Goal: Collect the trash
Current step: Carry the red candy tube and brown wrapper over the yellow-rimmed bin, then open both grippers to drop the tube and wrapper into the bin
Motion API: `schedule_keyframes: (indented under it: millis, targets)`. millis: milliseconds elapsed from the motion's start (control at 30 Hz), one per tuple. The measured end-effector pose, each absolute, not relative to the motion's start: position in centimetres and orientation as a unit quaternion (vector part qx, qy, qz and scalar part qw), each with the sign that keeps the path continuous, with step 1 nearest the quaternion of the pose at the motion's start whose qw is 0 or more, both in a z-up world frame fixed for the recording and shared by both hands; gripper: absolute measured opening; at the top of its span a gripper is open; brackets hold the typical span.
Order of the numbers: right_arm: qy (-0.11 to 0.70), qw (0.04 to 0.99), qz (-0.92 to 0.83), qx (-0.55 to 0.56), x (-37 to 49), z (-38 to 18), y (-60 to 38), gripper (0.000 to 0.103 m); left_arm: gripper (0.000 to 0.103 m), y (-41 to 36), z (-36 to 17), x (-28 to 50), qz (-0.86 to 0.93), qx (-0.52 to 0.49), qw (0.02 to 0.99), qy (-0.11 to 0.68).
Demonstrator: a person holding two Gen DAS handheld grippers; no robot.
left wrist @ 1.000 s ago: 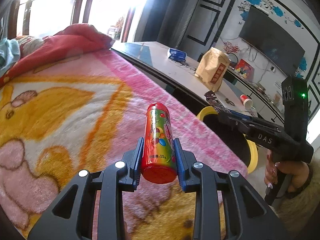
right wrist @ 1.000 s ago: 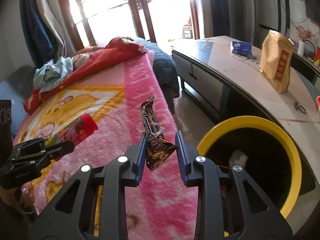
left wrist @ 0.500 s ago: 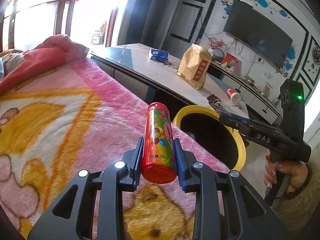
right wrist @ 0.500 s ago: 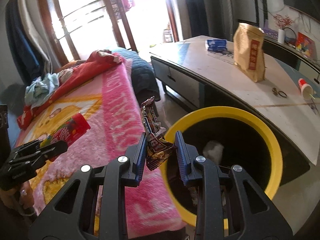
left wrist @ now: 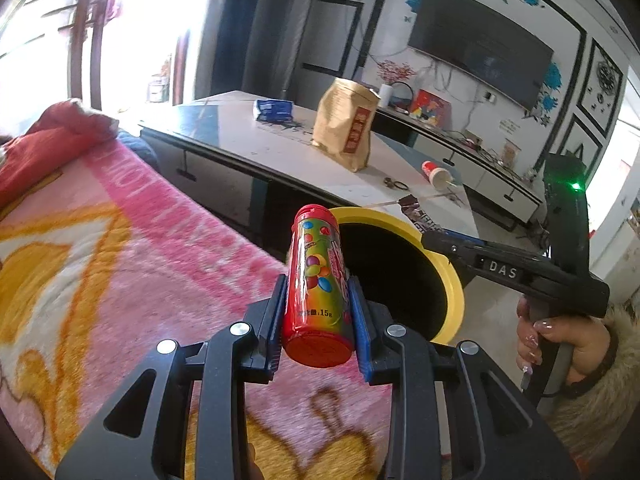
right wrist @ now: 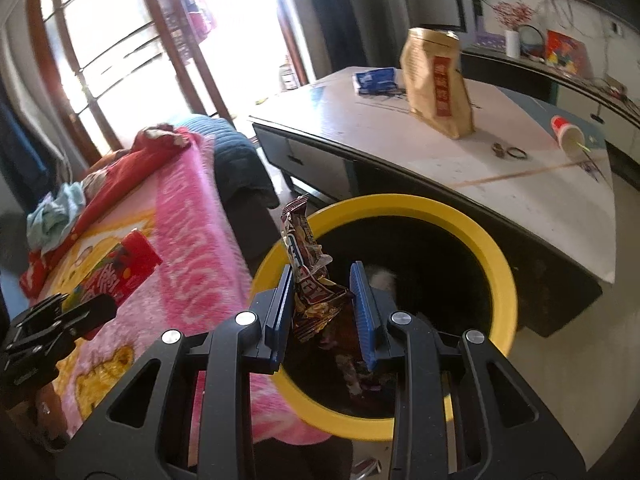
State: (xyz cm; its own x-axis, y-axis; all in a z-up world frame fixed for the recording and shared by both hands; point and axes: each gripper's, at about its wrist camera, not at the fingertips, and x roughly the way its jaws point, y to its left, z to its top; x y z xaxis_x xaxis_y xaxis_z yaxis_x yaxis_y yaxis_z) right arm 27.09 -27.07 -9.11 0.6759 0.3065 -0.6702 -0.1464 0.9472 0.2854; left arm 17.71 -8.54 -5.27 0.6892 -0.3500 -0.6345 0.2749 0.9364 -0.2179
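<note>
My left gripper is shut on a red candy tube printed with coloured sweets, held over the edge of the pink blanket beside the yellow-rimmed bin. My right gripper is shut on a crumpled brown snack wrapper above the bin's near rim. Inside the bin lie a white scrap and other wrappers. The right wrist view shows the left gripper with the tube at lower left. The left wrist view shows the right gripper, its wrapper and the hand holding it.
A low white table stands behind the bin with a brown paper bag, a blue packet, a tipped paper cup and rings. A red quilt and pale cloth lie on the bed. A TV hangs on the wall.
Both grippers have swung from over the blanket toward the bin, each keeping its hold. The wrapper now hangs over the bin's opening and the tube is near its rim.
</note>
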Motion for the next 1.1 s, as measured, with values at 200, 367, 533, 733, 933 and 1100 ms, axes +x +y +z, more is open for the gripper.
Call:
schedule_keyframes:
  millis: [200, 367, 533, 733, 933, 1100]
  targets:
    - [0.39, 0.907, 0.099, 0.123, 27.2, -10.0, -29.0, 0.022, 0.028, -10.8, -5.4, 18.3, -0.188, -0.036, 0.914, 0.357]
    - [0.393, 0.906, 0.082, 0.137, 27.2, -10.6, -30.6, 0.022, 0.028, -12.5, -5.7, 18.9, -0.202, -0.024, 0.911, 0.358]
    - [0.397, 0.903, 0.065, 0.152, 27.0, -11.3, -31.9, 0.022, 0.028, -13.8, -6.3, 19.4, -0.213, -0.016, 0.907, 0.362]
    - [0.405, 0.898, 0.049, 0.164, 27.3, -12.2, -33.1, 0.022, 0.028, -15.1, -7.4, 20.3, -0.222, -0.007, 0.902, 0.369]
    - [0.419, 0.891, 0.042, 0.17, 27.6, -13.1, -33.5, 0.022, 0.028, -16.2, -8.7, 21.5, -0.228, -0.001, 0.896, 0.381]
    - [0.421, 0.888, 0.041, 0.179, 27.8, -13.3, -33.7, 0.022, 0.028, -16.5, -9.4, 22.7, -0.231, -0.006, 0.89, 0.392]
